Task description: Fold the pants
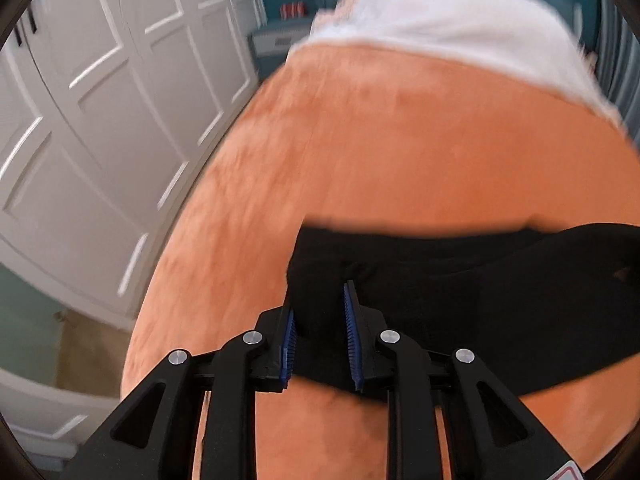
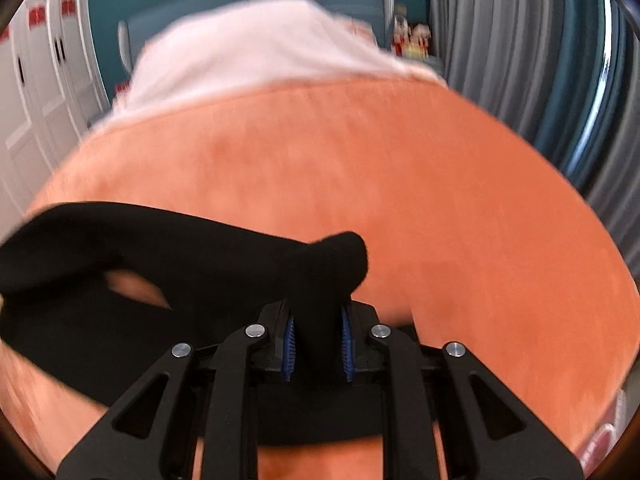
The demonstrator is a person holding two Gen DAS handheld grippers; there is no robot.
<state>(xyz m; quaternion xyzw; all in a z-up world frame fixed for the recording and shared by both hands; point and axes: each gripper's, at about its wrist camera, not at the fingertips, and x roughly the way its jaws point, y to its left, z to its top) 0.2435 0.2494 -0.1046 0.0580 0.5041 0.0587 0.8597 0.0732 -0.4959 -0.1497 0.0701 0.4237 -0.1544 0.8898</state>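
Left wrist view: I see the left gripper (image 1: 320, 344) with its two blue-padded fingers (image 1: 290, 350) set a little apart and black cloth filling the gap between them. The jaws are clamped on the pants (image 1: 460, 304). The pinched part is the garment's left end; from the jaws the black fabric runs away to the right in a broad band and passes out of frame at the right edge. The pants lie over the orange blanket (image 1: 360, 152), which I take as my reference surface. Beyond the pants, at the blanket's far end, sits a white pillow (image 1: 432, 20). To the left of the blanket stand white panelled wardrobe doors (image 1: 100, 100). The picture is motion-blurred, so fine detail of the cloth is not readable.

Right wrist view: I see the right gripper (image 2: 318, 346) with its jaws closed on a bunched fold of the pants (image 2: 140, 272). A rounded hump of black fabric rises just past the fingertips, above the orange blanket (image 2: 400, 180). From the jaws the garment stretches left, with a small opening through which the blanket shows. More black cloth lies under the gripper body. The white pillow (image 2: 256, 52) is at the blanket's far end, and grey curtains (image 2: 520, 40) hang to the blanket's right.
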